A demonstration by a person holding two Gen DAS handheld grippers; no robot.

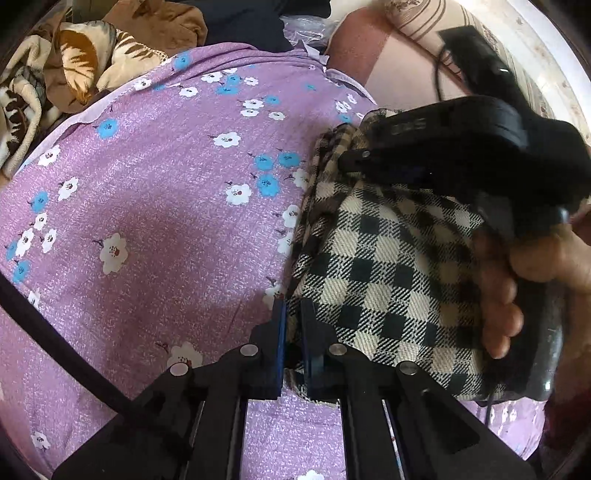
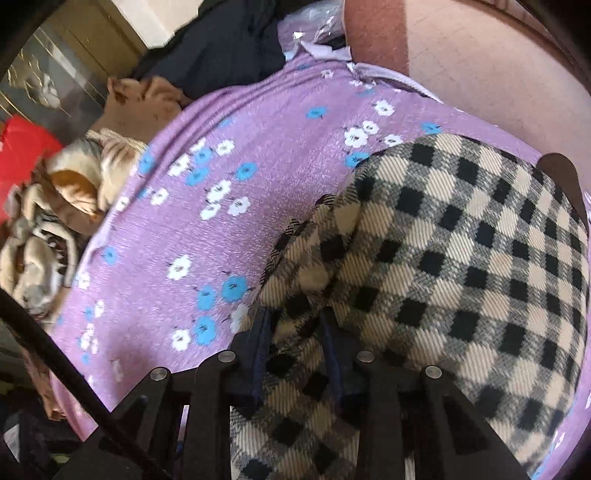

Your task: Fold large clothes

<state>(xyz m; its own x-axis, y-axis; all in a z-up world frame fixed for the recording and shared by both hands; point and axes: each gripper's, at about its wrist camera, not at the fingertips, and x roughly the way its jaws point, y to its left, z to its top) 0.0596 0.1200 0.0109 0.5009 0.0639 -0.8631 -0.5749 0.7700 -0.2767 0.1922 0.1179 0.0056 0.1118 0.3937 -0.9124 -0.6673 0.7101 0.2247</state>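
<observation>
A folded black-and-cream checked garment (image 1: 388, 266) lies on a purple floral sheet (image 1: 147, 203), at the right of the left wrist view. My left gripper (image 1: 293, 332) is shut on the garment's near left edge, with a thin strip of cloth between the pads. In the right wrist view the same checked garment (image 2: 461, 258) fills the right half, and my right gripper (image 2: 299, 328) is closed on a thick bunched fold of it. From the left wrist view, a hand (image 1: 502, 288) holds the right gripper (image 1: 351, 160), whose tip sinks into the garment's far end.
A heap of brown and cream patterned blankets (image 1: 74, 74) lies at the sheet's far left edge, with dark clothing (image 1: 251, 22) behind it. A pink surface (image 1: 388, 62) borders the far right. A black cable (image 1: 55, 332) crosses the lower left. Something red (image 2: 26, 147) sits beyond the heap.
</observation>
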